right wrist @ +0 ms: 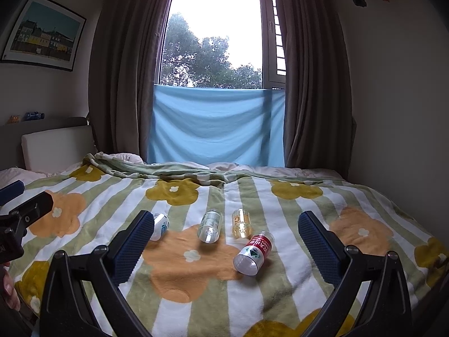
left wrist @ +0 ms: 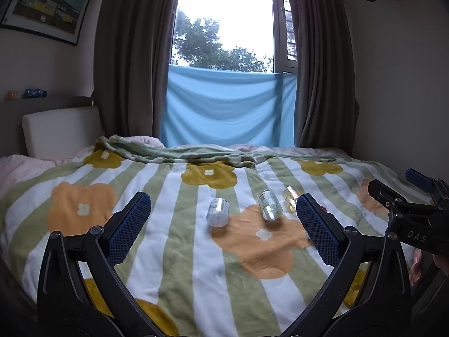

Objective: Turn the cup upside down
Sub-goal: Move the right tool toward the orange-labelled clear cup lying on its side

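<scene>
While both of my tools hover above the striped green-and-white fleece blanket with orange and mustard flowers (right wrist: 196, 295), neither holds anything: the right gripper (right wrist: 224, 241) has its blue-padded fingers spread wide, and the left gripper (left wrist: 223, 224) is spread just as wide.

I take the big orange flower (right wrist: 182, 255) as my landmark. Nearest me, at its right edge, lies the red-labelled clear plastic cup (right wrist: 254, 252), on its side with its open mouth turned toward me. That is the one I judge easiest for the right gripper. To do it well, I should come in across the cup's body, not its mouth, close gently because the thin wall will likely flex, lift clear of the soft fleece, then roll my wrist until the rim faces down.

Beyond the flower's far edge lie three more: a clear cup with a pale printed label (right wrist: 210, 226), an amber-tinted clear cup (right wrist: 241, 223) to its right, and a white cup with blue print (right wrist: 160, 226) to the left, partly behind my finger.

The soft blanket may let an upturned cup tip, so I should press it level before letting go.
</scene>
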Motion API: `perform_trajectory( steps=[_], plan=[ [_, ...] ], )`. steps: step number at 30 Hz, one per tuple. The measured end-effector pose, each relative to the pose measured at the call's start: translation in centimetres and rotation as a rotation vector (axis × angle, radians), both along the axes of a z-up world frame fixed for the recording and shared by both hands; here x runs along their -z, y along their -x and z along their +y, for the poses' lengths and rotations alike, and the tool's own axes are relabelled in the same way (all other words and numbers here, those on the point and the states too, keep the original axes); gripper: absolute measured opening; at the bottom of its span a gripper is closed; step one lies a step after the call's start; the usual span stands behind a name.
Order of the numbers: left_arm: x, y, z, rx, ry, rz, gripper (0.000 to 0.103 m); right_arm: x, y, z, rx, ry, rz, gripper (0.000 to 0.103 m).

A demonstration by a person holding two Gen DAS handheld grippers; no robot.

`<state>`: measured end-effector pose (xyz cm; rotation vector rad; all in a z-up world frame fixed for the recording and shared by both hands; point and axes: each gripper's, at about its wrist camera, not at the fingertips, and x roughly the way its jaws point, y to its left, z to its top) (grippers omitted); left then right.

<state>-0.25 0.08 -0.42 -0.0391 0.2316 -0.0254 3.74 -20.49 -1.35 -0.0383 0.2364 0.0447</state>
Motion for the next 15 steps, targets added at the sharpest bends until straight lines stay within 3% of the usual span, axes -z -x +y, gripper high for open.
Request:
perform_trajectory(
  steps=[15],
  plan=[
    [0.17,-0.07,-0.16,0.000,-0.003,0.003,0.103,-0.03,-0.02,-0.06,0.000,0.000,0.001,0.103]
  ],
)
